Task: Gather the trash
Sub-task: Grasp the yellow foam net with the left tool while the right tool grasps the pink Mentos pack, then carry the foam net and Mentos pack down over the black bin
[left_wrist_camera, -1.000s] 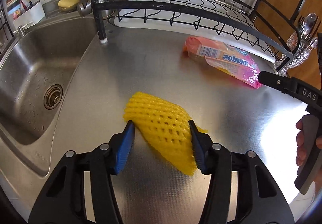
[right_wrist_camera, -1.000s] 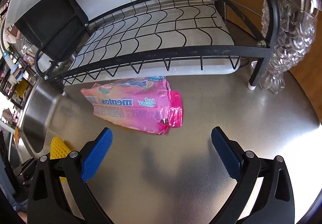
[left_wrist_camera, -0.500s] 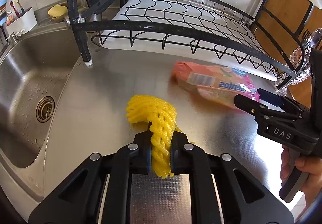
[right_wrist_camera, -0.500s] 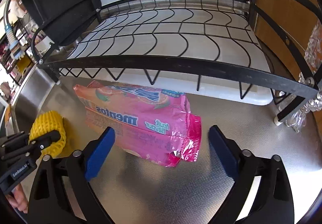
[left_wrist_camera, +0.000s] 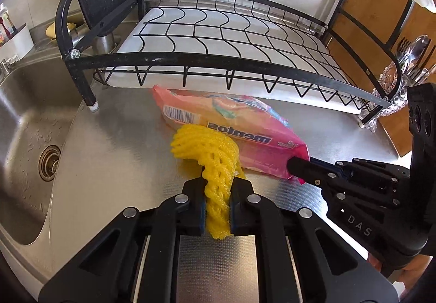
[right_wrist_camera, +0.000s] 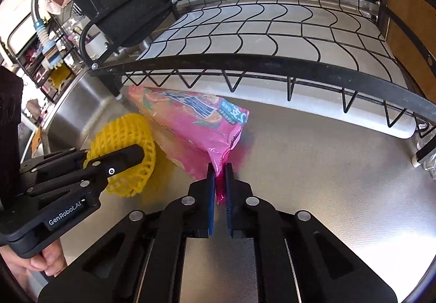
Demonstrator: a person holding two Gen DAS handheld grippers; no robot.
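Observation:
My left gripper (left_wrist_camera: 217, 188) is shut on a yellow foam fruit net (left_wrist_camera: 207, 150), pinching its near end; the net also shows in the right wrist view (right_wrist_camera: 122, 128). My right gripper (right_wrist_camera: 219, 175) is shut on the sealed end of a pink Mentos bag (right_wrist_camera: 190, 120). The bag (left_wrist_camera: 231, 123) lies just in front of the dish rack, its near end raised by the grip. In the left wrist view the right gripper (left_wrist_camera: 294, 164) comes in from the right. In the right wrist view the left gripper (right_wrist_camera: 136, 153) comes in from the left.
A black wire dish rack (left_wrist_camera: 218, 30) on a white tray stands behind the bag. The steel sink (left_wrist_camera: 32, 123) is on the left. A glass cutlery holder (left_wrist_camera: 392, 79) stands at the right. The steel counter (right_wrist_camera: 327, 180) spreads in front.
The right gripper moved in and shut on the bag's end, which it lifted. The left gripper, shut on the net half a second ago, moved closer to the bag.

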